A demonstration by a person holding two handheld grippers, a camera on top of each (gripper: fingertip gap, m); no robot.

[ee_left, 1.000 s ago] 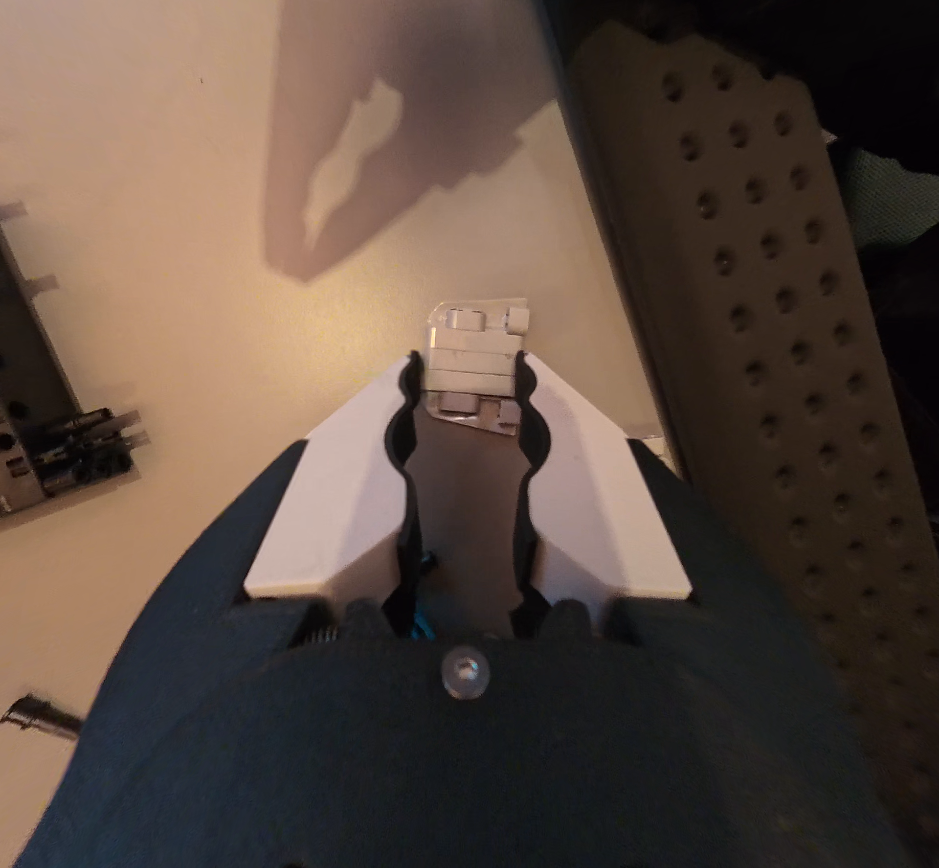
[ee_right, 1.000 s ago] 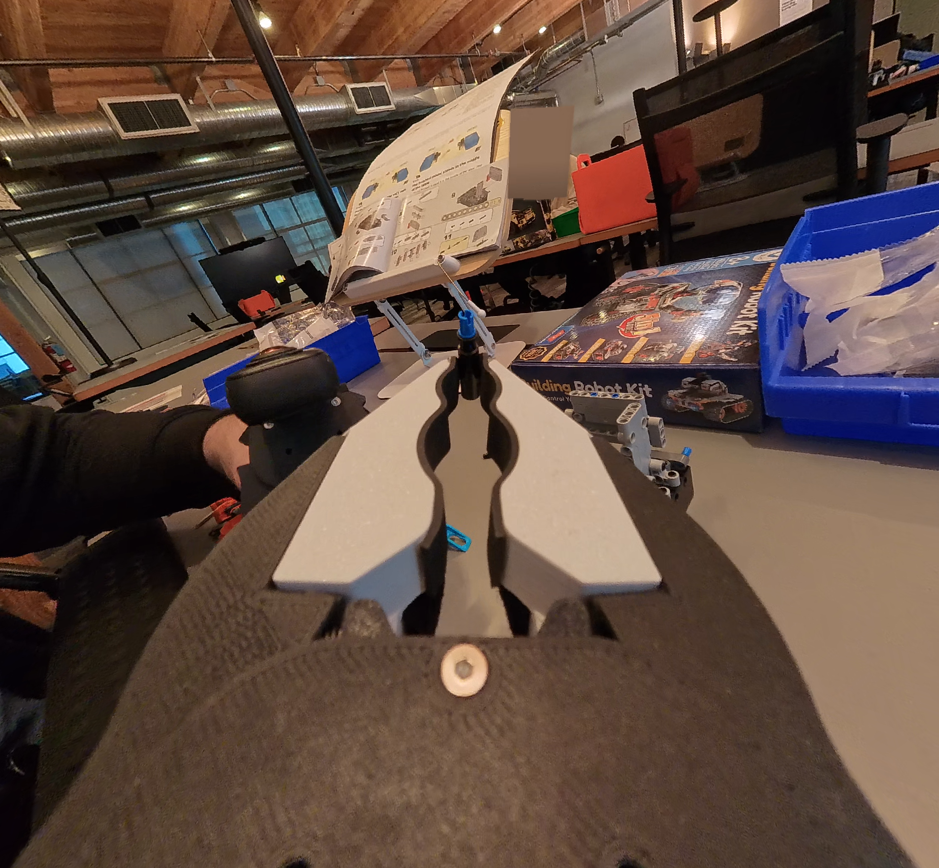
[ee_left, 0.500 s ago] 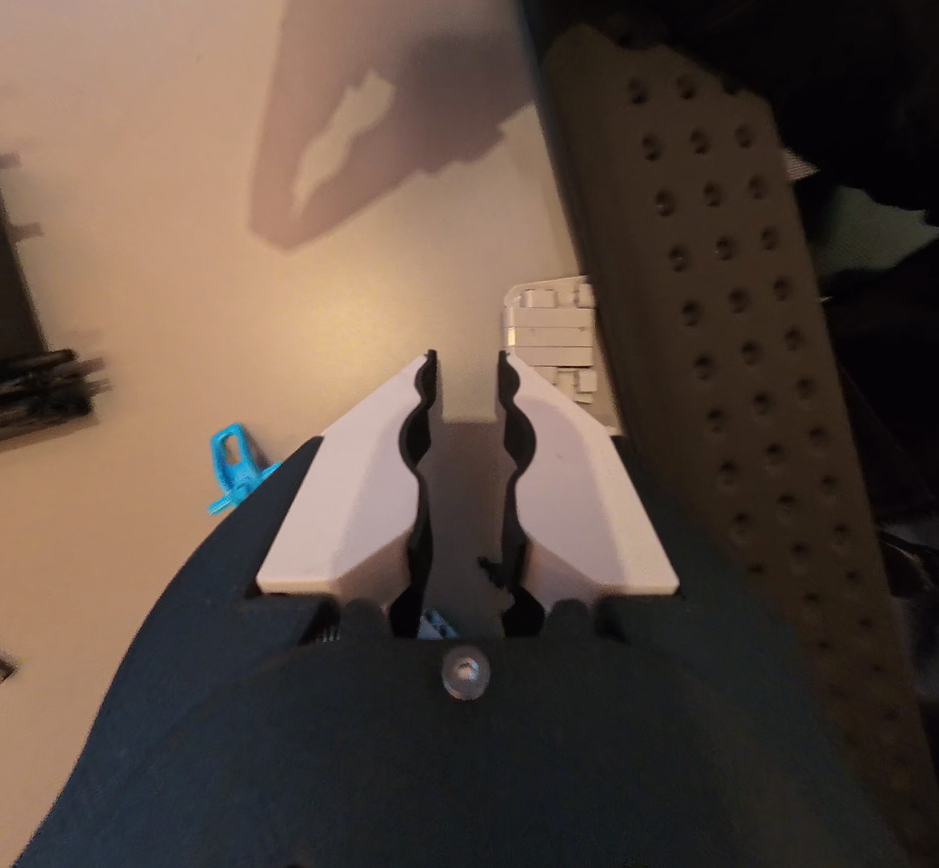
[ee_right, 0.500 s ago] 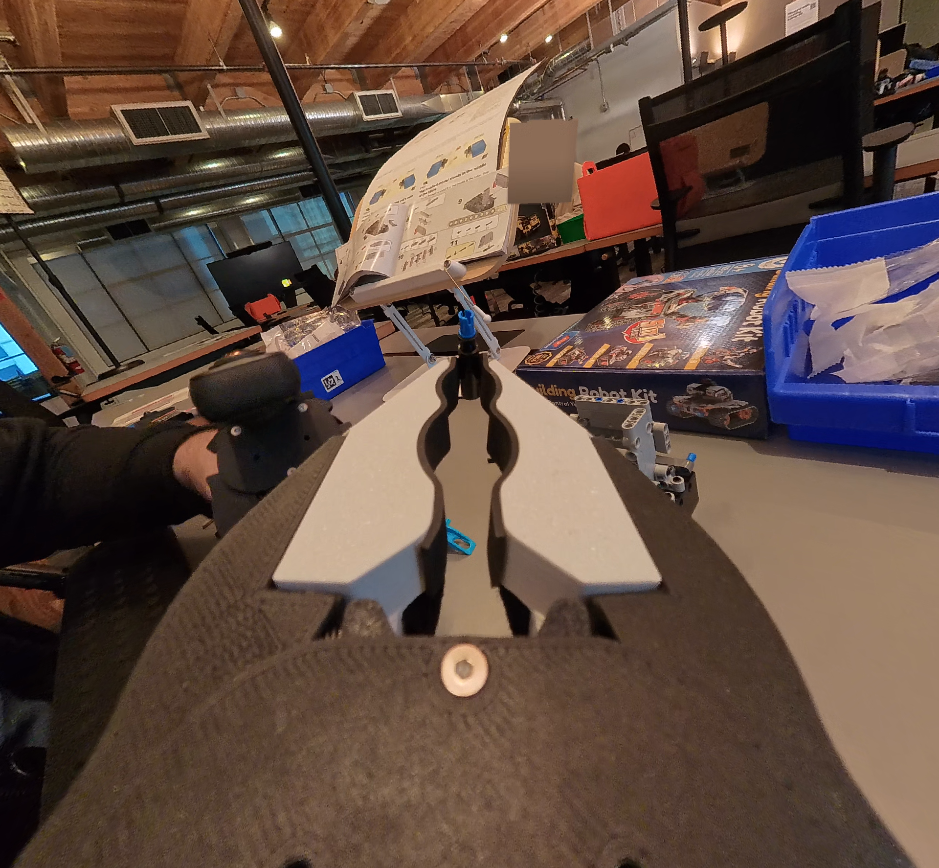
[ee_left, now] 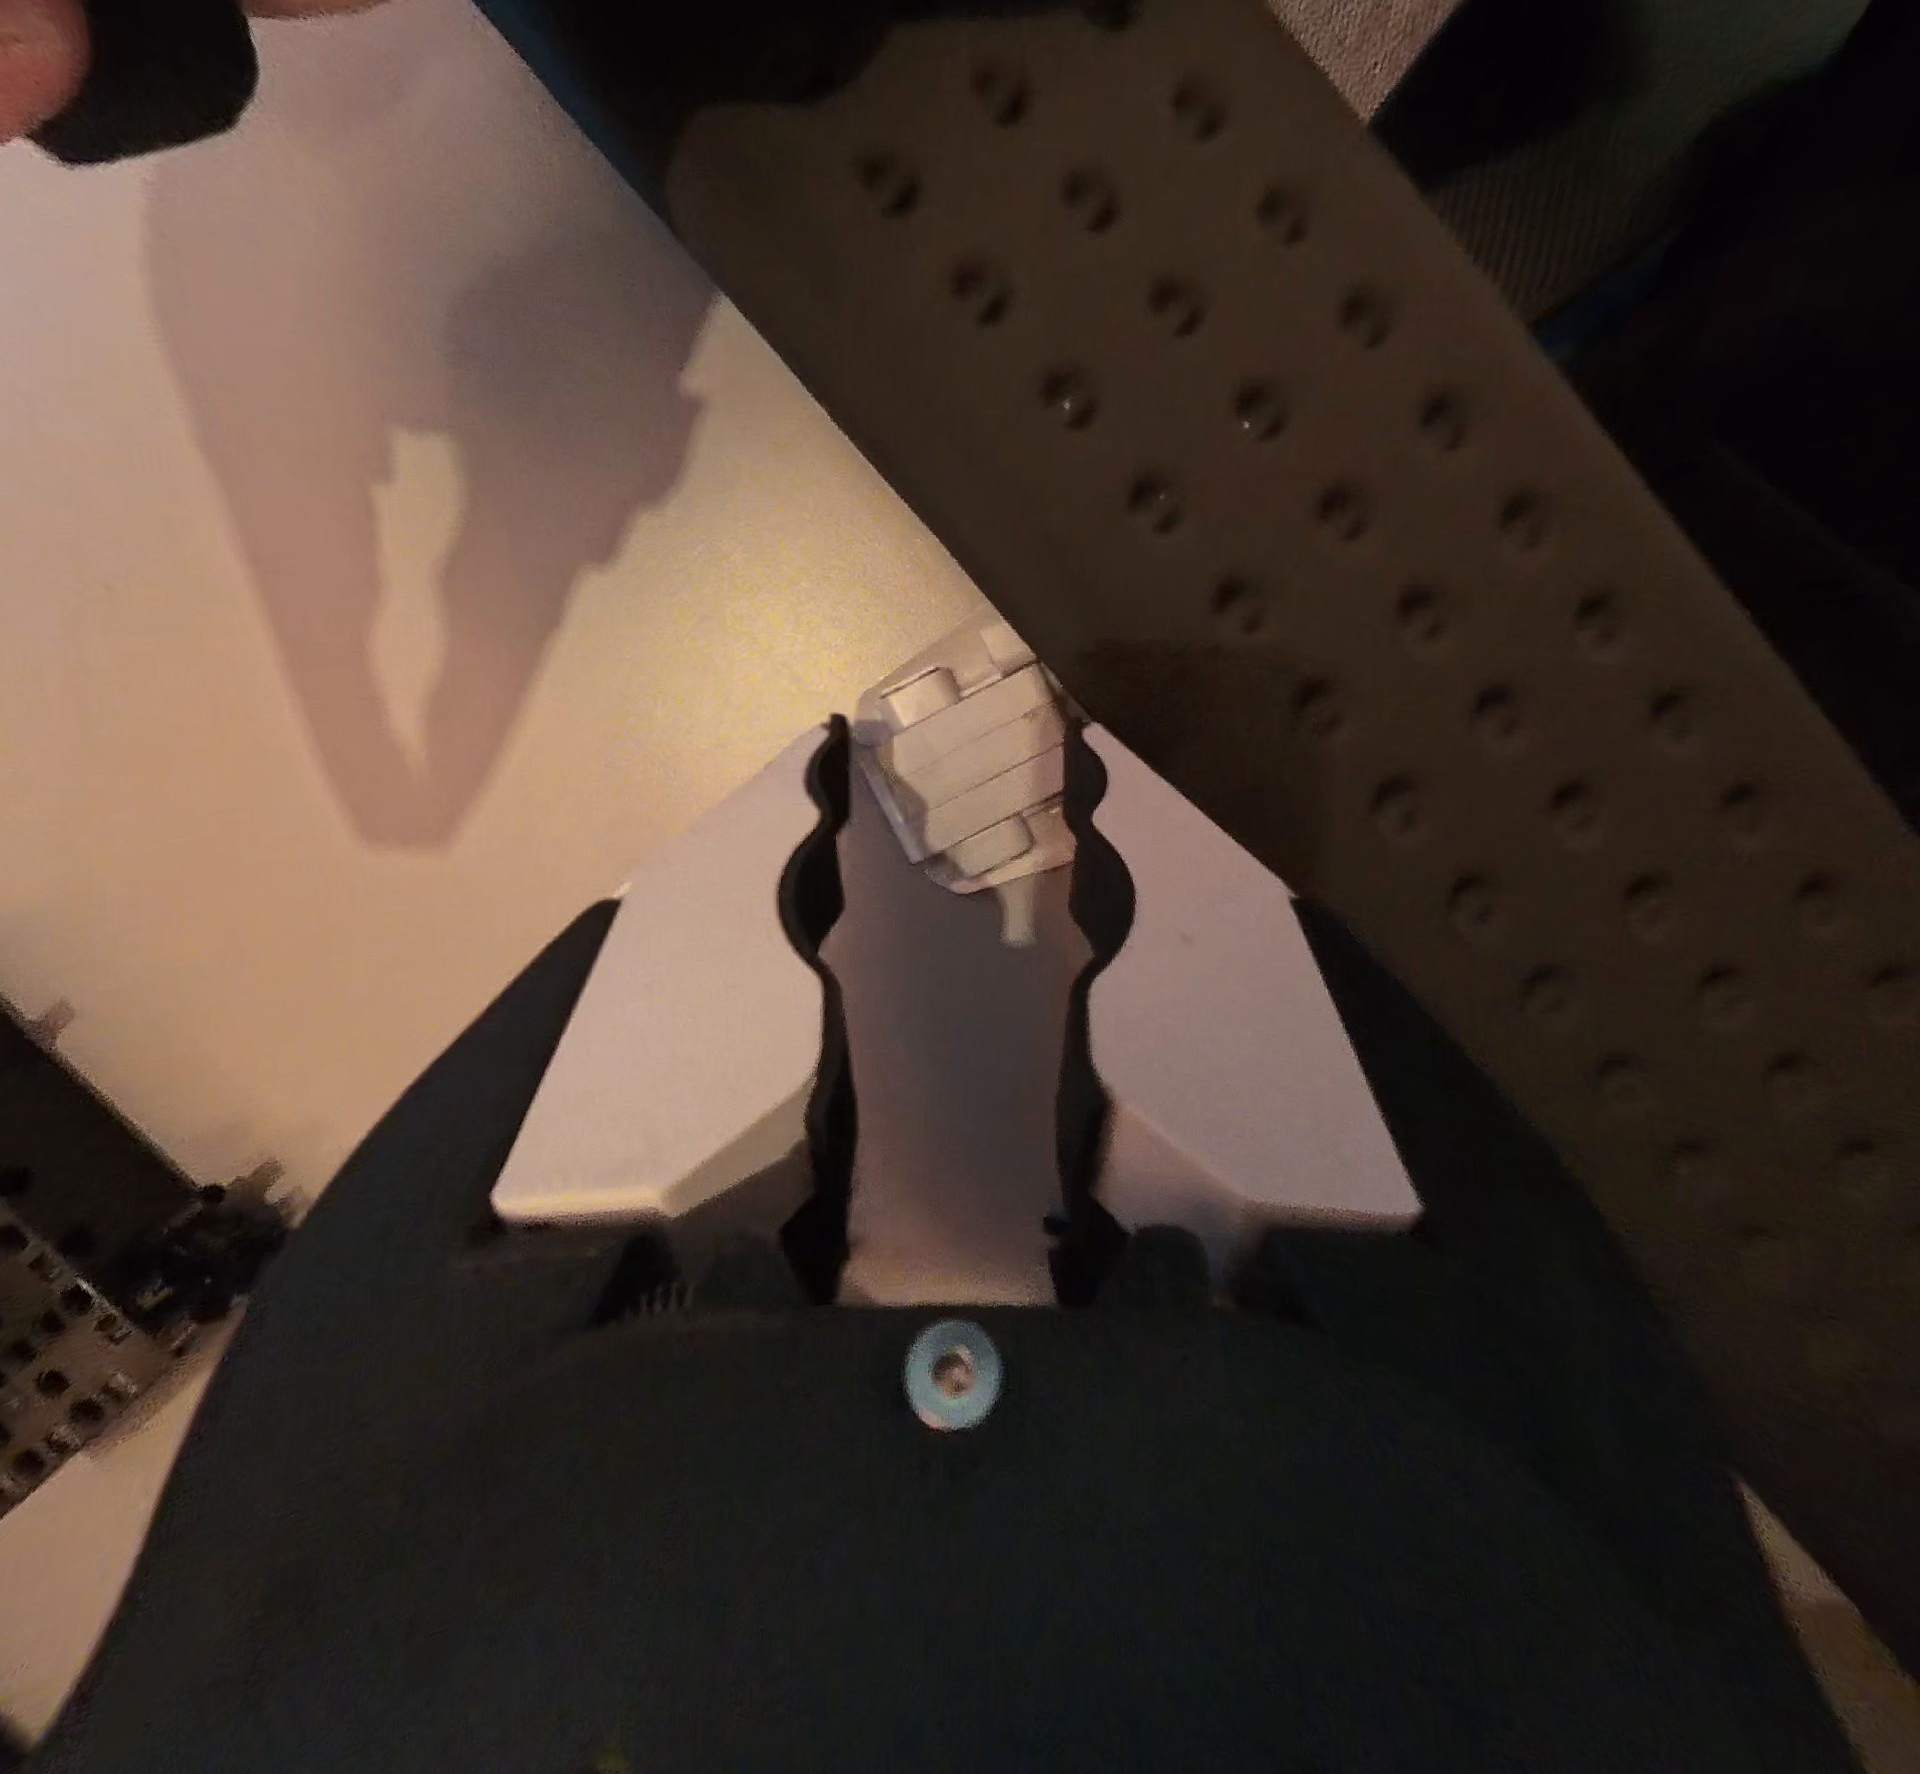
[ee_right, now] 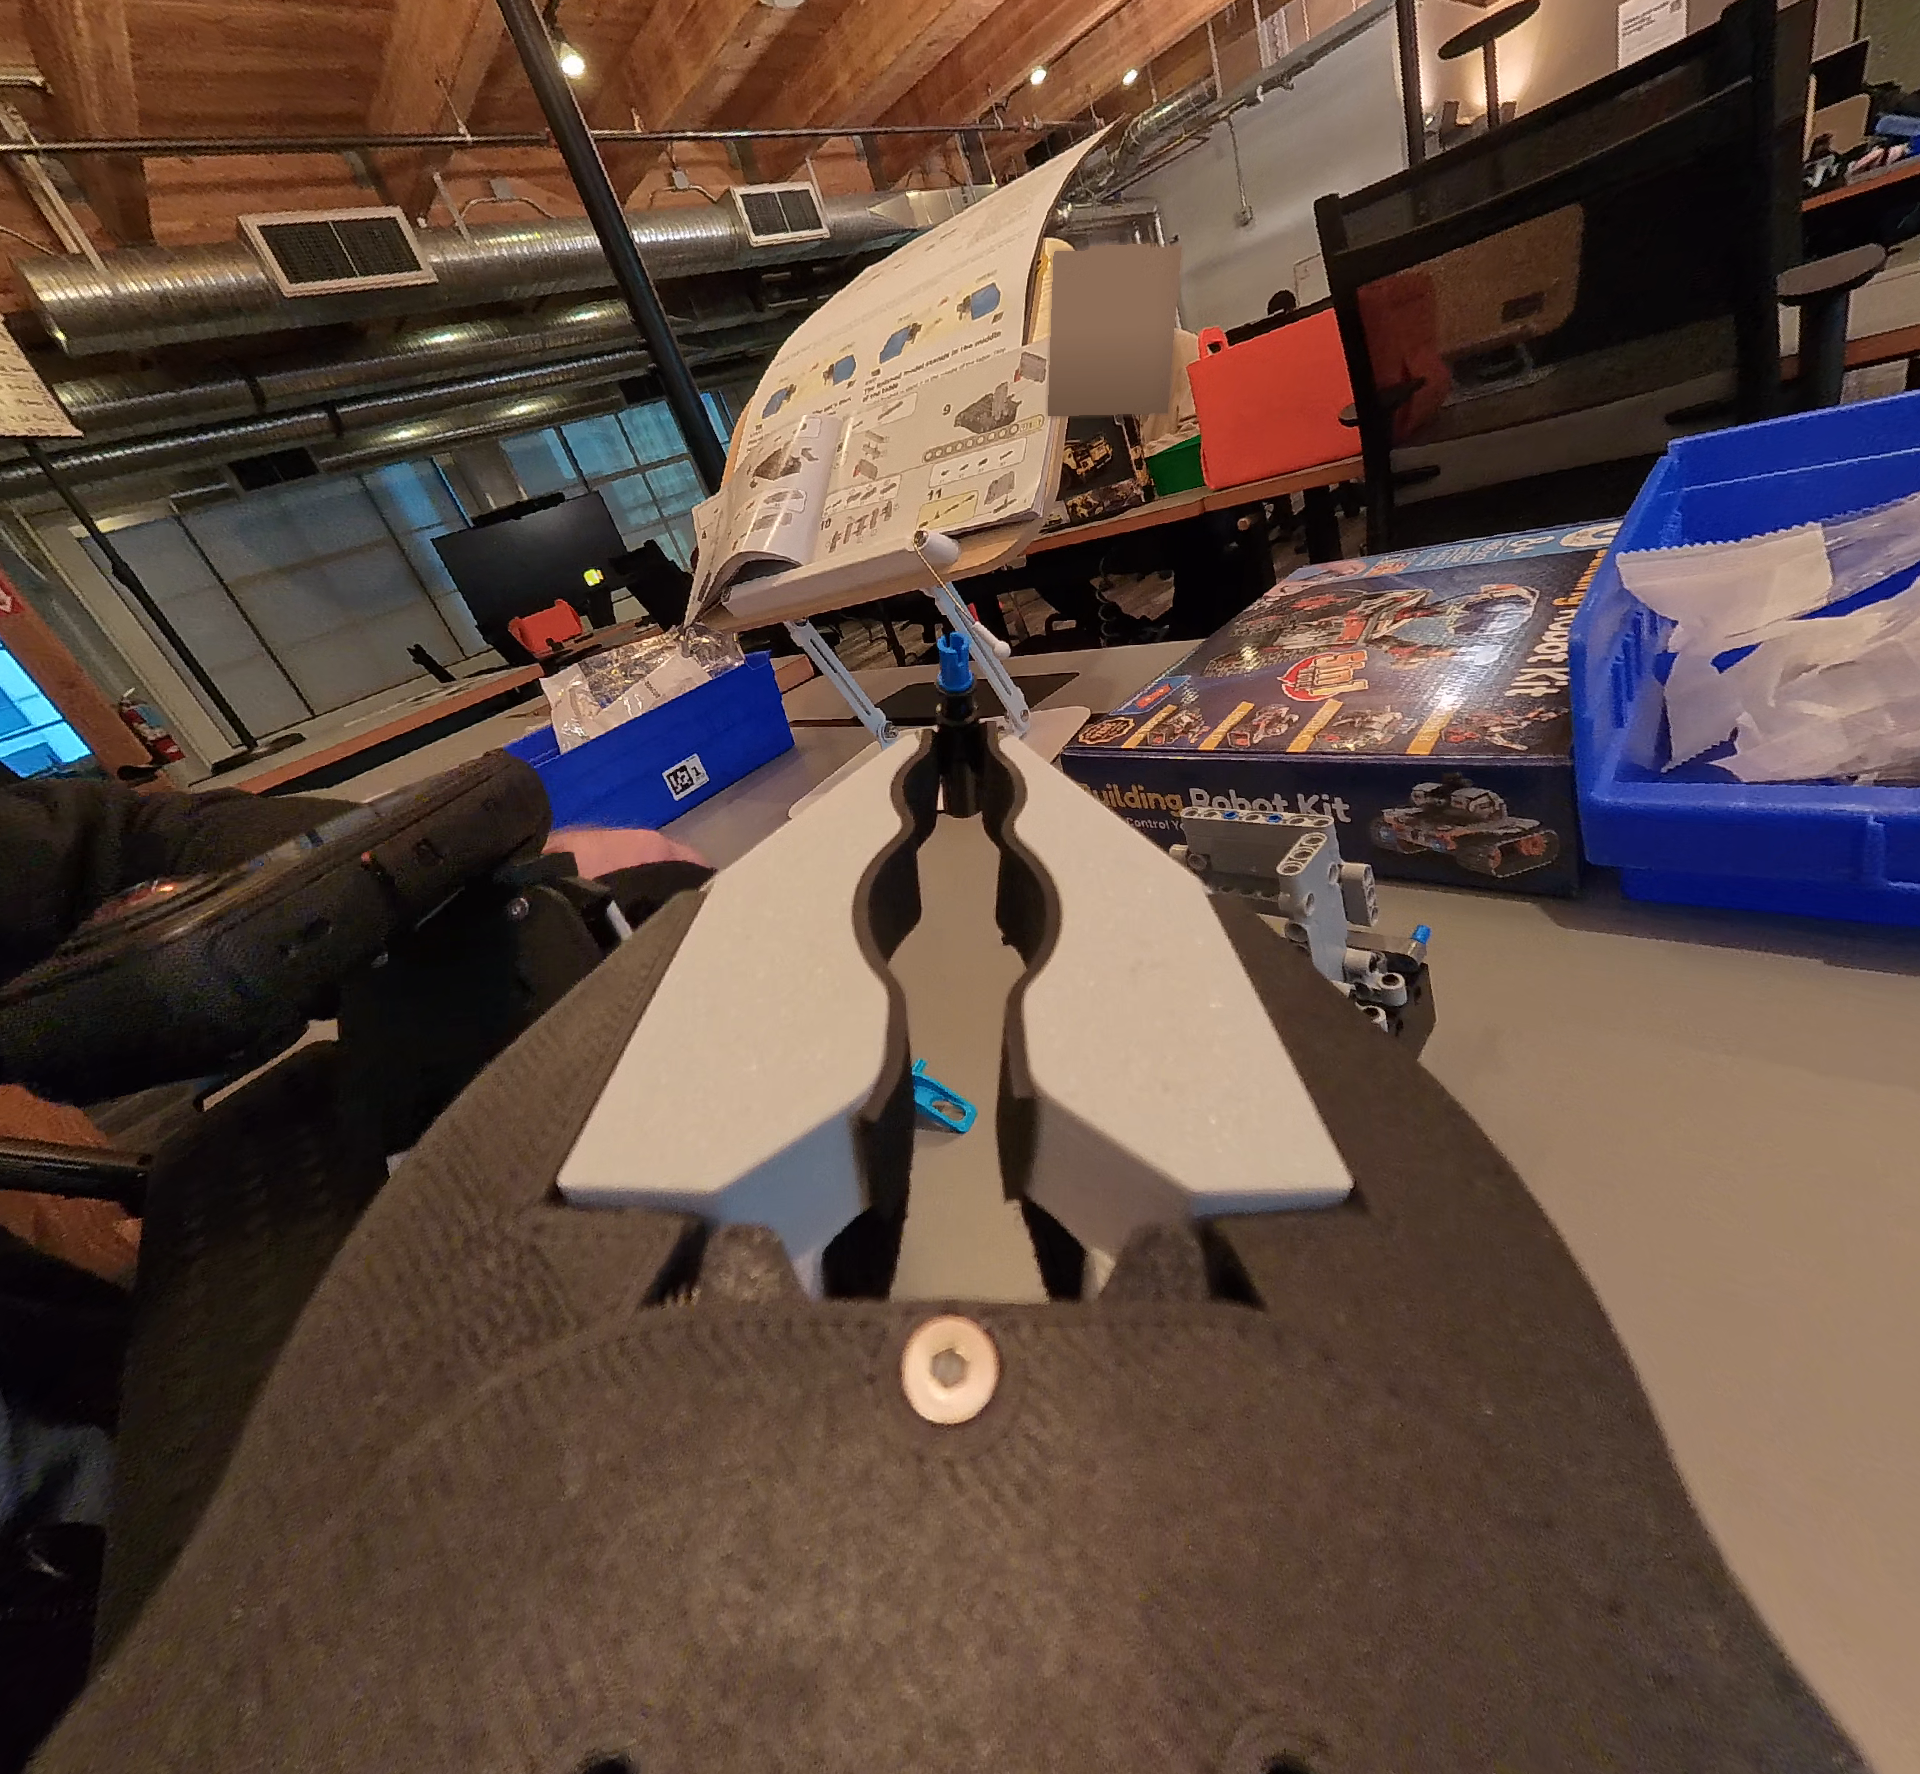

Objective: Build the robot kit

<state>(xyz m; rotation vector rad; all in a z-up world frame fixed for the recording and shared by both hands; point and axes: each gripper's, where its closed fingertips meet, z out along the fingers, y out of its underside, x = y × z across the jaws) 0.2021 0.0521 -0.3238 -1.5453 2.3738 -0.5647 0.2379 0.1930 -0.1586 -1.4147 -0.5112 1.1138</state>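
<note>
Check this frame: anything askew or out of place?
One thing: the grey brick piece between the left gripper fingers sits tilted at the table's edge. The right gripper holds a blue-tipped black pin upright.

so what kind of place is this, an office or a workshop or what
Probably a shared workshop or maker space in a converted industrial loft. A building kit box and an open instruction booklet on a stand sit on the grey table, blue parts bins stand beside them, and exposed wooden ceiling beams and ducts run overhead.

Our left wrist camera looks straight down, close over the table; our right faces level across it toward twelve o'clock.
</note>
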